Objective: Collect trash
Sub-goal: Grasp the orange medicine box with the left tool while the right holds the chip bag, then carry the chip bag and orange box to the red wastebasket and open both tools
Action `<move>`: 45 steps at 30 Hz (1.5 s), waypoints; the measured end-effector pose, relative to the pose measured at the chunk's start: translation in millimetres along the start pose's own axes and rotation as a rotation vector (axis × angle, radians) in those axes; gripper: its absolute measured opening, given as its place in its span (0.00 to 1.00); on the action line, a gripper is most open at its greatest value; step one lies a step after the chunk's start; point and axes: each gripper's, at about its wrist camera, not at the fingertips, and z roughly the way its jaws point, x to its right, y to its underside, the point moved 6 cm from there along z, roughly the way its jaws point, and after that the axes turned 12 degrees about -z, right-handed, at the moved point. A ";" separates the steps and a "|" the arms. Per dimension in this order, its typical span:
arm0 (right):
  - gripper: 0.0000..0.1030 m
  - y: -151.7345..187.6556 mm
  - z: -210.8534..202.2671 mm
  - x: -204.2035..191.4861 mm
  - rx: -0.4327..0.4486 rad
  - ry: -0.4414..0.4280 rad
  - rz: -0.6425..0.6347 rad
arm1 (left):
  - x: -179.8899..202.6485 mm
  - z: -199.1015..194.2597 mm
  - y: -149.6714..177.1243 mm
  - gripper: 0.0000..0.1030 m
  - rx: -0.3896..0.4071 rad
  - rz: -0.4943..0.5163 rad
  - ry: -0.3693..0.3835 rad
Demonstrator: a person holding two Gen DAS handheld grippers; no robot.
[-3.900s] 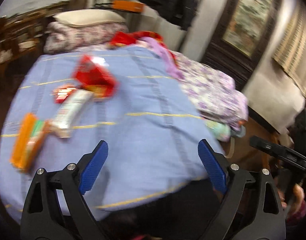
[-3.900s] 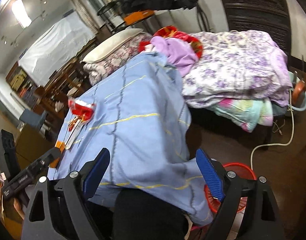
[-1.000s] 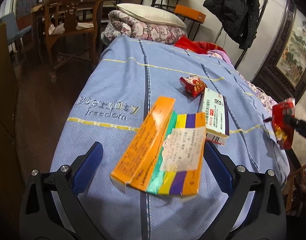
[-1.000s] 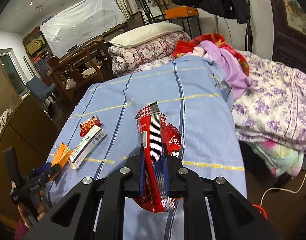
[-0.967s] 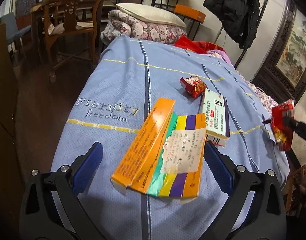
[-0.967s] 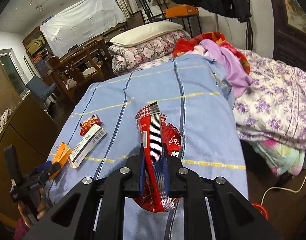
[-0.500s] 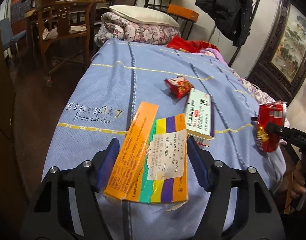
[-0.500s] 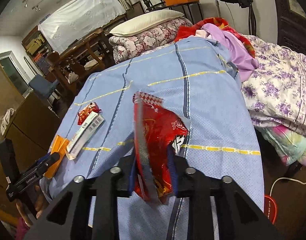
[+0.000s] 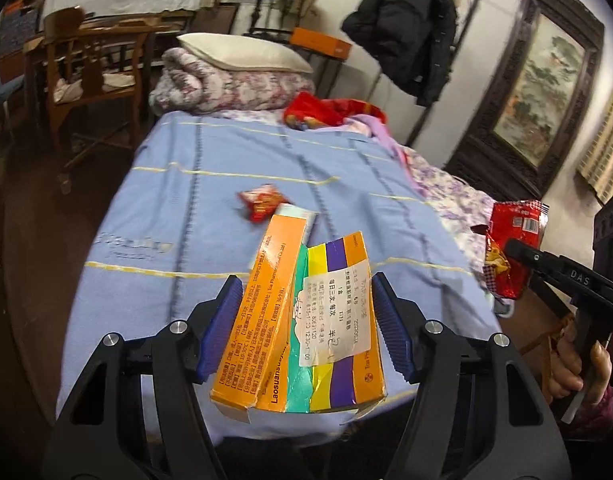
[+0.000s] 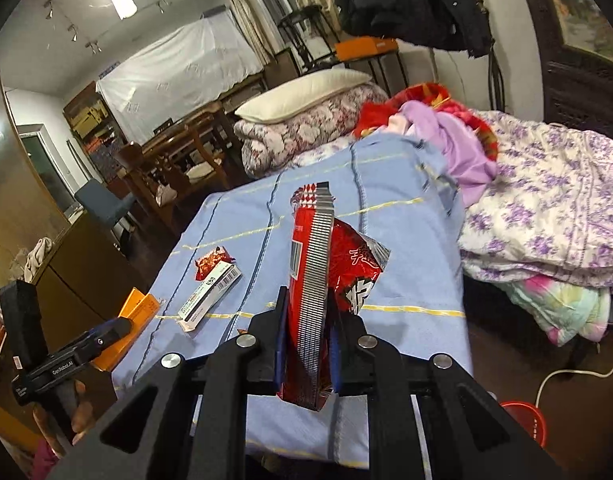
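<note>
While the right gripper (image 10: 306, 344) has its fingers clamped on a red snack wrapper (image 10: 326, 276), holding it by the crimped seam so the empty bag stands upright above the bed (image 10: 386, 240), the left gripper (image 9: 302, 320) brackets two flat medicine boxes. Its blue fingers (image 9: 222, 320) look pressed against the outer edges of the orange box (image 9: 262, 312) and the striped box (image 9: 338, 320), though contact on the right side is hard to confirm. The pair seems raised off the blue bedspread (image 9: 178, 208), probably to take both in one grab. The striped box shows "Laosuan…" and a white pharmacy label with Chinese dosage text. Beyond them lie a white box (image 10: 208, 300) and a small red wrapper (image 9: 262, 200), waiting to be collected. "DAS" is printed on the right gripper. A red basket (image 10: 522, 420) on the floor may be the bin.
</note>
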 end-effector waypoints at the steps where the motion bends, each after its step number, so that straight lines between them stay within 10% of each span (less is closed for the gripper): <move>1: 0.16 0.6 -5.8 3.2 0.005 0.004 0.002 | 7.0 -1.0 1.7 0.63 -0.003 0.010 0.008; 16: 0.17 54.8 -99.2 102.1 0.013 0.142 0.124 | 155.5 27.5 45.0 0.63 -0.116 0.214 0.187; 28: 0.19 165.0 -84.5 209.0 -0.225 0.229 0.341 | 255.9 82.9 107.6 0.63 -0.282 0.382 0.288; 31: 0.28 193.4 -65.9 223.3 -0.307 0.226 0.387 | 266.9 93.1 119.5 0.63 -0.314 0.409 0.295; 33: 0.56 212.8 -55.8 230.8 -0.353 0.205 0.447 | 273.3 101.2 127.7 0.63 -0.337 0.425 0.294; 45: 0.62 192.7 -108.2 267.6 -0.127 0.235 0.567 | 308.4 136.4 177.4 0.63 -0.456 0.531 0.299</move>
